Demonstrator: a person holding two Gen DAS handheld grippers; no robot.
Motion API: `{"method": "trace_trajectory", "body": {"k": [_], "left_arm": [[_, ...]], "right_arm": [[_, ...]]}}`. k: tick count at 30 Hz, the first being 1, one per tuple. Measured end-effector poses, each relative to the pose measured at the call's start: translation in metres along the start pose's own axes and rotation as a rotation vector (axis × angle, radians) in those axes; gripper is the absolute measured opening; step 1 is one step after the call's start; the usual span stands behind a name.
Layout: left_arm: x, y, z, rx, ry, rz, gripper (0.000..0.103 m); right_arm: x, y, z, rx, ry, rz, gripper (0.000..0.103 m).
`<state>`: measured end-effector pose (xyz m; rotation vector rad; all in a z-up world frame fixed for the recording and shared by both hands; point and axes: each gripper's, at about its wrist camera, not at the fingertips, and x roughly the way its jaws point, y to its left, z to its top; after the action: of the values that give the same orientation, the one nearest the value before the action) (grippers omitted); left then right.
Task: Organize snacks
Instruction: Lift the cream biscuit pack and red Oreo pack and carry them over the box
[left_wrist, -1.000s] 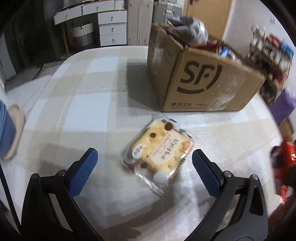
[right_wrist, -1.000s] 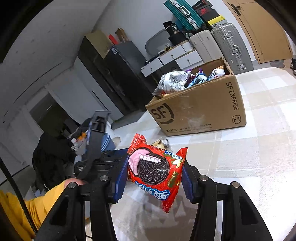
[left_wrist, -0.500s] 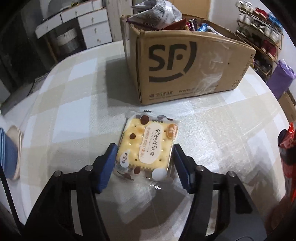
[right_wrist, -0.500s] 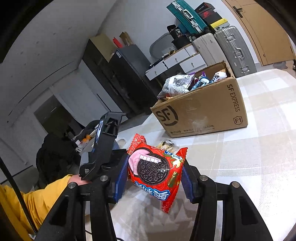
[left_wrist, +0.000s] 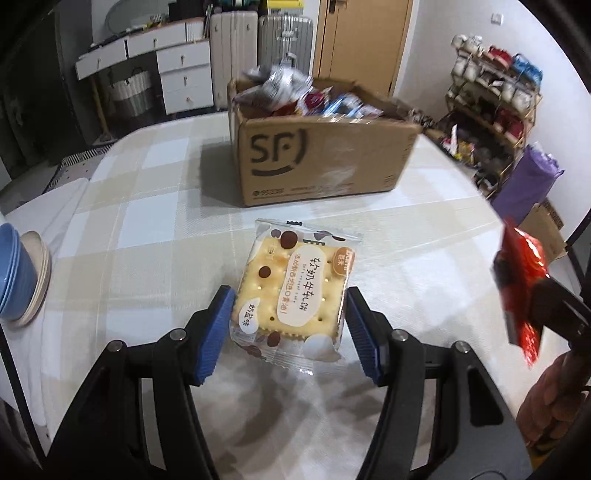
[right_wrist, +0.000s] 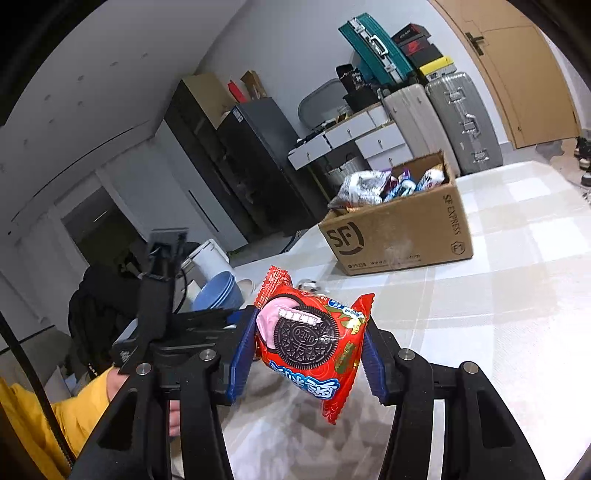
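My left gripper (left_wrist: 288, 325) is shut on a clear pack of yellow crackers (left_wrist: 295, 291), held above the checked tablecloth (left_wrist: 147, 229). My right gripper (right_wrist: 306, 354) is shut on a red Oreo packet (right_wrist: 310, 339), also lifted off the table. The same red Oreo packet (left_wrist: 521, 284) shows at the right edge of the left wrist view. The brown SF cardboard box (left_wrist: 317, 158), full of snack bags, stands at the far side of the table; the SF cardboard box (right_wrist: 399, 229) lies ahead and to the right in the right wrist view.
A stack of blue bowls (left_wrist: 18, 273) on a plate sits at the table's left edge; the blue bowls (right_wrist: 218, 291) also show beyond my right gripper. Drawers (left_wrist: 184, 81), suitcases (left_wrist: 258, 29) and a shoe rack (left_wrist: 495, 92) stand beyond the table. A yellow sleeve (right_wrist: 55, 424) holds the other gripper.
My left gripper closed on the cracker pack and lifted it off the table. My right gripper rose a little with the Oreo packet. The box now looks farther off.
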<state>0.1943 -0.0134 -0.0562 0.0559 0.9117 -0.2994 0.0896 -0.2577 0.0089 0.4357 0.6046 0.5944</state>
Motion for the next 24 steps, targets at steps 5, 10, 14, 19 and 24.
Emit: {"method": "trace_trajectory", "body": {"k": [5, 10, 14, 19, 24], "left_arm": [[-0.046, -0.025, -0.025, 0.0, -0.067, -0.018, 0.058], [-0.083, -0.033, -0.045, -0.043, -0.094, -0.038, 0.058], [-0.105, -0.038, -0.059, -0.037, -0.119, -0.038, 0.058], [-0.131, -0.042, -0.071, -0.059, -0.163, -0.033, 0.058], [-0.152, -0.049, -0.083, -0.057, -0.182, -0.045, 0.058]], "right_arm": [[-0.025, 0.011, -0.003, 0.009, -0.027, -0.037, 0.052], [-0.047, 0.019, -0.008, 0.022, -0.047, -0.06, 0.052], [-0.061, 0.028, -0.012, 0.011, -0.057, -0.08, 0.052], [-0.07, 0.037, -0.019, -0.005, -0.055, -0.102, 0.052], [-0.074, 0.048, -0.024, -0.056, -0.049, -0.147, 0.052]]}}
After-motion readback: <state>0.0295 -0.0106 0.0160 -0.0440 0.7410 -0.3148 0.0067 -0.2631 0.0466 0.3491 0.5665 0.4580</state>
